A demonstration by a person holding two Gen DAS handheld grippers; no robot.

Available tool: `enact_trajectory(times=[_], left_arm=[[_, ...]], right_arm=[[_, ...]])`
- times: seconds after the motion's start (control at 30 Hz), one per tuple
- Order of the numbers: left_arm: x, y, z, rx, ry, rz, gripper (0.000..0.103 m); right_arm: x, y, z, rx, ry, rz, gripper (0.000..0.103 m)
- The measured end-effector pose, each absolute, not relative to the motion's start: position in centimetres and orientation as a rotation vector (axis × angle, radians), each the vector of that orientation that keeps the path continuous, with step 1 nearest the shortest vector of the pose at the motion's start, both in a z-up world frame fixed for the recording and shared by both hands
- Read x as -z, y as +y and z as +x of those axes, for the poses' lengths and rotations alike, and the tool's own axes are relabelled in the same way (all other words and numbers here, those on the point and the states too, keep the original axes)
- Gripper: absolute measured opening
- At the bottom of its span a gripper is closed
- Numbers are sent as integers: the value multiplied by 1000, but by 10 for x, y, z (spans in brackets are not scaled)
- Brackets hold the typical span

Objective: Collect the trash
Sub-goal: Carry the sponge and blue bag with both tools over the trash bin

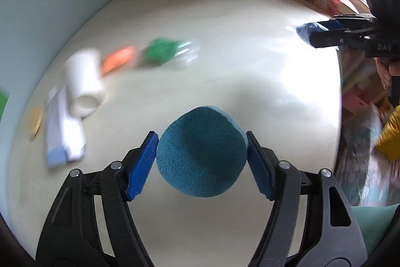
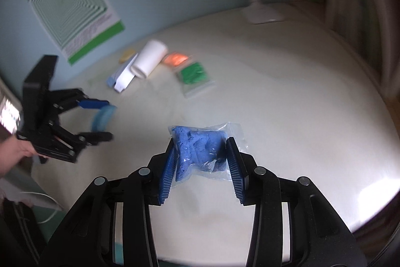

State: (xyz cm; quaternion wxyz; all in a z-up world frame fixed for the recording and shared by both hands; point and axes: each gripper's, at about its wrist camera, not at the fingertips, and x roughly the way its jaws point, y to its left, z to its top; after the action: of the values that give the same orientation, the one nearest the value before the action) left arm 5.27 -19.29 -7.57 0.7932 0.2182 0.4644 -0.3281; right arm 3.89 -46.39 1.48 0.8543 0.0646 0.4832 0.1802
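My left gripper is shut on a round teal sponge and holds it above the white table. My right gripper is shut on a clear bag of blue clay, held above the table. In the left wrist view the right gripper shows at the right edge with the blue bag. In the right wrist view the left gripper shows at the left with the sponge.
On the table lie a white cup on its side, a white and blue paper packet, an orange bag, a green bag and a yellow disc. A lamp base stands at the back. Clutter lies beyond the table's right edge.
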Motion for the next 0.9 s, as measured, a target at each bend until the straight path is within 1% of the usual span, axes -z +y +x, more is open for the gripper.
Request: enact_trajectory(times=[0.2,0.37,0.5,0.67,0.73,0.9], left_arm=[[81,-299,3,966,960,613,67],[96,-375,-51,1166,949,705,67],[115,-422,-99,1287,963,760,67],[168,-463,-146,1361,1047,842,67],[201,-477,-152,1357,1135,859,67],[278,-504,-152,1325,1245,904,67]], right_arm=[[-21,-543,-54,-179,1006,238,41],[-9,-593,-140,10,1031,345,41],[13,-622,-207,132,1056,461,41],[65,-649,-261,232,1086,655,41],[95,-658,-275,255,1105,740,41],[184,-672,-284,264,1142,900,41]])
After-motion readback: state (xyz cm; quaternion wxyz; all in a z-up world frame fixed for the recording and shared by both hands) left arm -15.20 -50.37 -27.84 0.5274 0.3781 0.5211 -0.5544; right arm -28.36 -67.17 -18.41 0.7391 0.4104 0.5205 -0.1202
